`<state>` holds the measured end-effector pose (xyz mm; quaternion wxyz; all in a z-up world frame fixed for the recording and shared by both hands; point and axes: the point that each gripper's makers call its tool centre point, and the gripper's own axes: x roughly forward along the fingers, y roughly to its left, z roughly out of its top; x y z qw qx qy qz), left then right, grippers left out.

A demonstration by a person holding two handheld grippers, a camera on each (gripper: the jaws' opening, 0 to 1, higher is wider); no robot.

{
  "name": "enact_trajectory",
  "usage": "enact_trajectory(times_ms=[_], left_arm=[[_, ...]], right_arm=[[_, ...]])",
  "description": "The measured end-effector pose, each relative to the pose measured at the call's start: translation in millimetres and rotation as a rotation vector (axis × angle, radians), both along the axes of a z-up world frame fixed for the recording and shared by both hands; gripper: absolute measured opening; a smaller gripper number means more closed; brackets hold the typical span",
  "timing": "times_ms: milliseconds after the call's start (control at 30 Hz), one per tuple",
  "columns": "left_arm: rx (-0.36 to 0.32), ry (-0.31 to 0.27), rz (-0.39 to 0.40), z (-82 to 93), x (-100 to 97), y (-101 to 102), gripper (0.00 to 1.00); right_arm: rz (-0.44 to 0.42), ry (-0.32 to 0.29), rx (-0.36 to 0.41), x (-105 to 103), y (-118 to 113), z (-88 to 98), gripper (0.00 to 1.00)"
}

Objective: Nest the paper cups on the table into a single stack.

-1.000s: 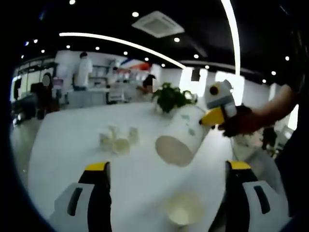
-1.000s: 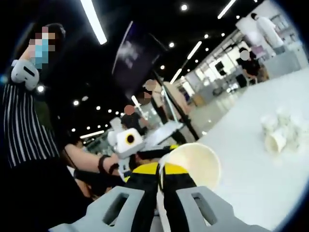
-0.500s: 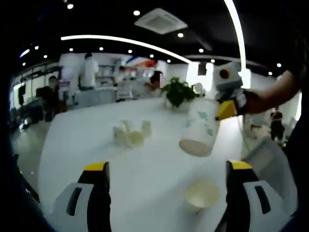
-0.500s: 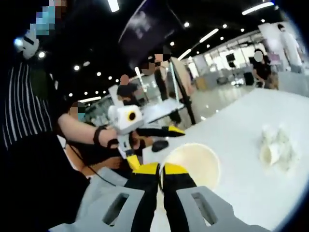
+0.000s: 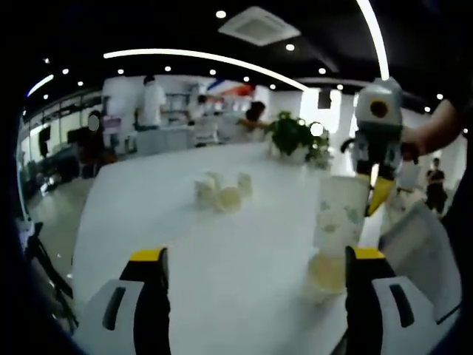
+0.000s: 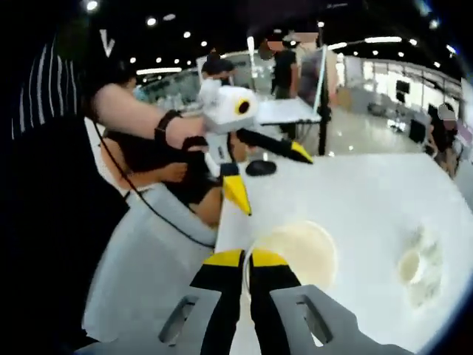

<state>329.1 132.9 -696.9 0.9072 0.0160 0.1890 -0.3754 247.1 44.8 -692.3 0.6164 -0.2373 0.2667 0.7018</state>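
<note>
While right gripper [image 6: 247, 260] jaws pinch a patterned paper cup's [image 5: 338, 216] rim | left gripper [image 5: 255, 255] jaws spread, holding nothing.

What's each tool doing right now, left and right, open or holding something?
Left tool: open, holding nothing.
Right tool: shut on the rim of a paper cup, held upright above another cup on the table.

An open-plan office or showroom hall: black ceiling with strip lights [image 5: 222, 63], white tables [image 5: 185, 244], a potted plant [image 5: 292, 137], people at counters.
</note>
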Motion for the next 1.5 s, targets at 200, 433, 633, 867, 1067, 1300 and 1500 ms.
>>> enact_trajectory(times_ms=[200,433,633,867,1067,1300,1500], left_arm=[[-0.005,0.003,0.004,0.2,-2.1,-2.8,0.97],[-0.018,0.005,0.004,-0.9,-3.4,-2.5,0.94],[-0.011,0.02,0.012,-5.1,-6.3,-0.2,0.93],[-0.037,0.037,0.032,-9.4,-8.9,1.1,0.92],[-0.028,0.044,0.031,-12.7,-10.1,1.7,0.91],[-0.032,0.054,0.036,-14.5,-11.1,2.4,0.91],[-0.033,0.064,0.041,-17.5,-12.9,2.5,0.91]], right_arm=[[0.123,-0.078,-0.132,-14.1,1.7,-26.0,0.0],[0.218,-0.161,-0.229,-18.6,6.5,-41.5,0.0],[0.244,-0.179,-0.266,-18.0,7.8,-51.9,0.0],[0.23,-0.164,-0.278,-13.1,8.7,-56.5,0.0],[0.207,-0.136,-0.267,-12.9,10.3,-58.0,0.02],[0.196,-0.134,-0.268,-12.6,10.3,-61.9,0.09],[0.179,-0.117,-0.269,-14.3,8.2,-63.6,0.12]])
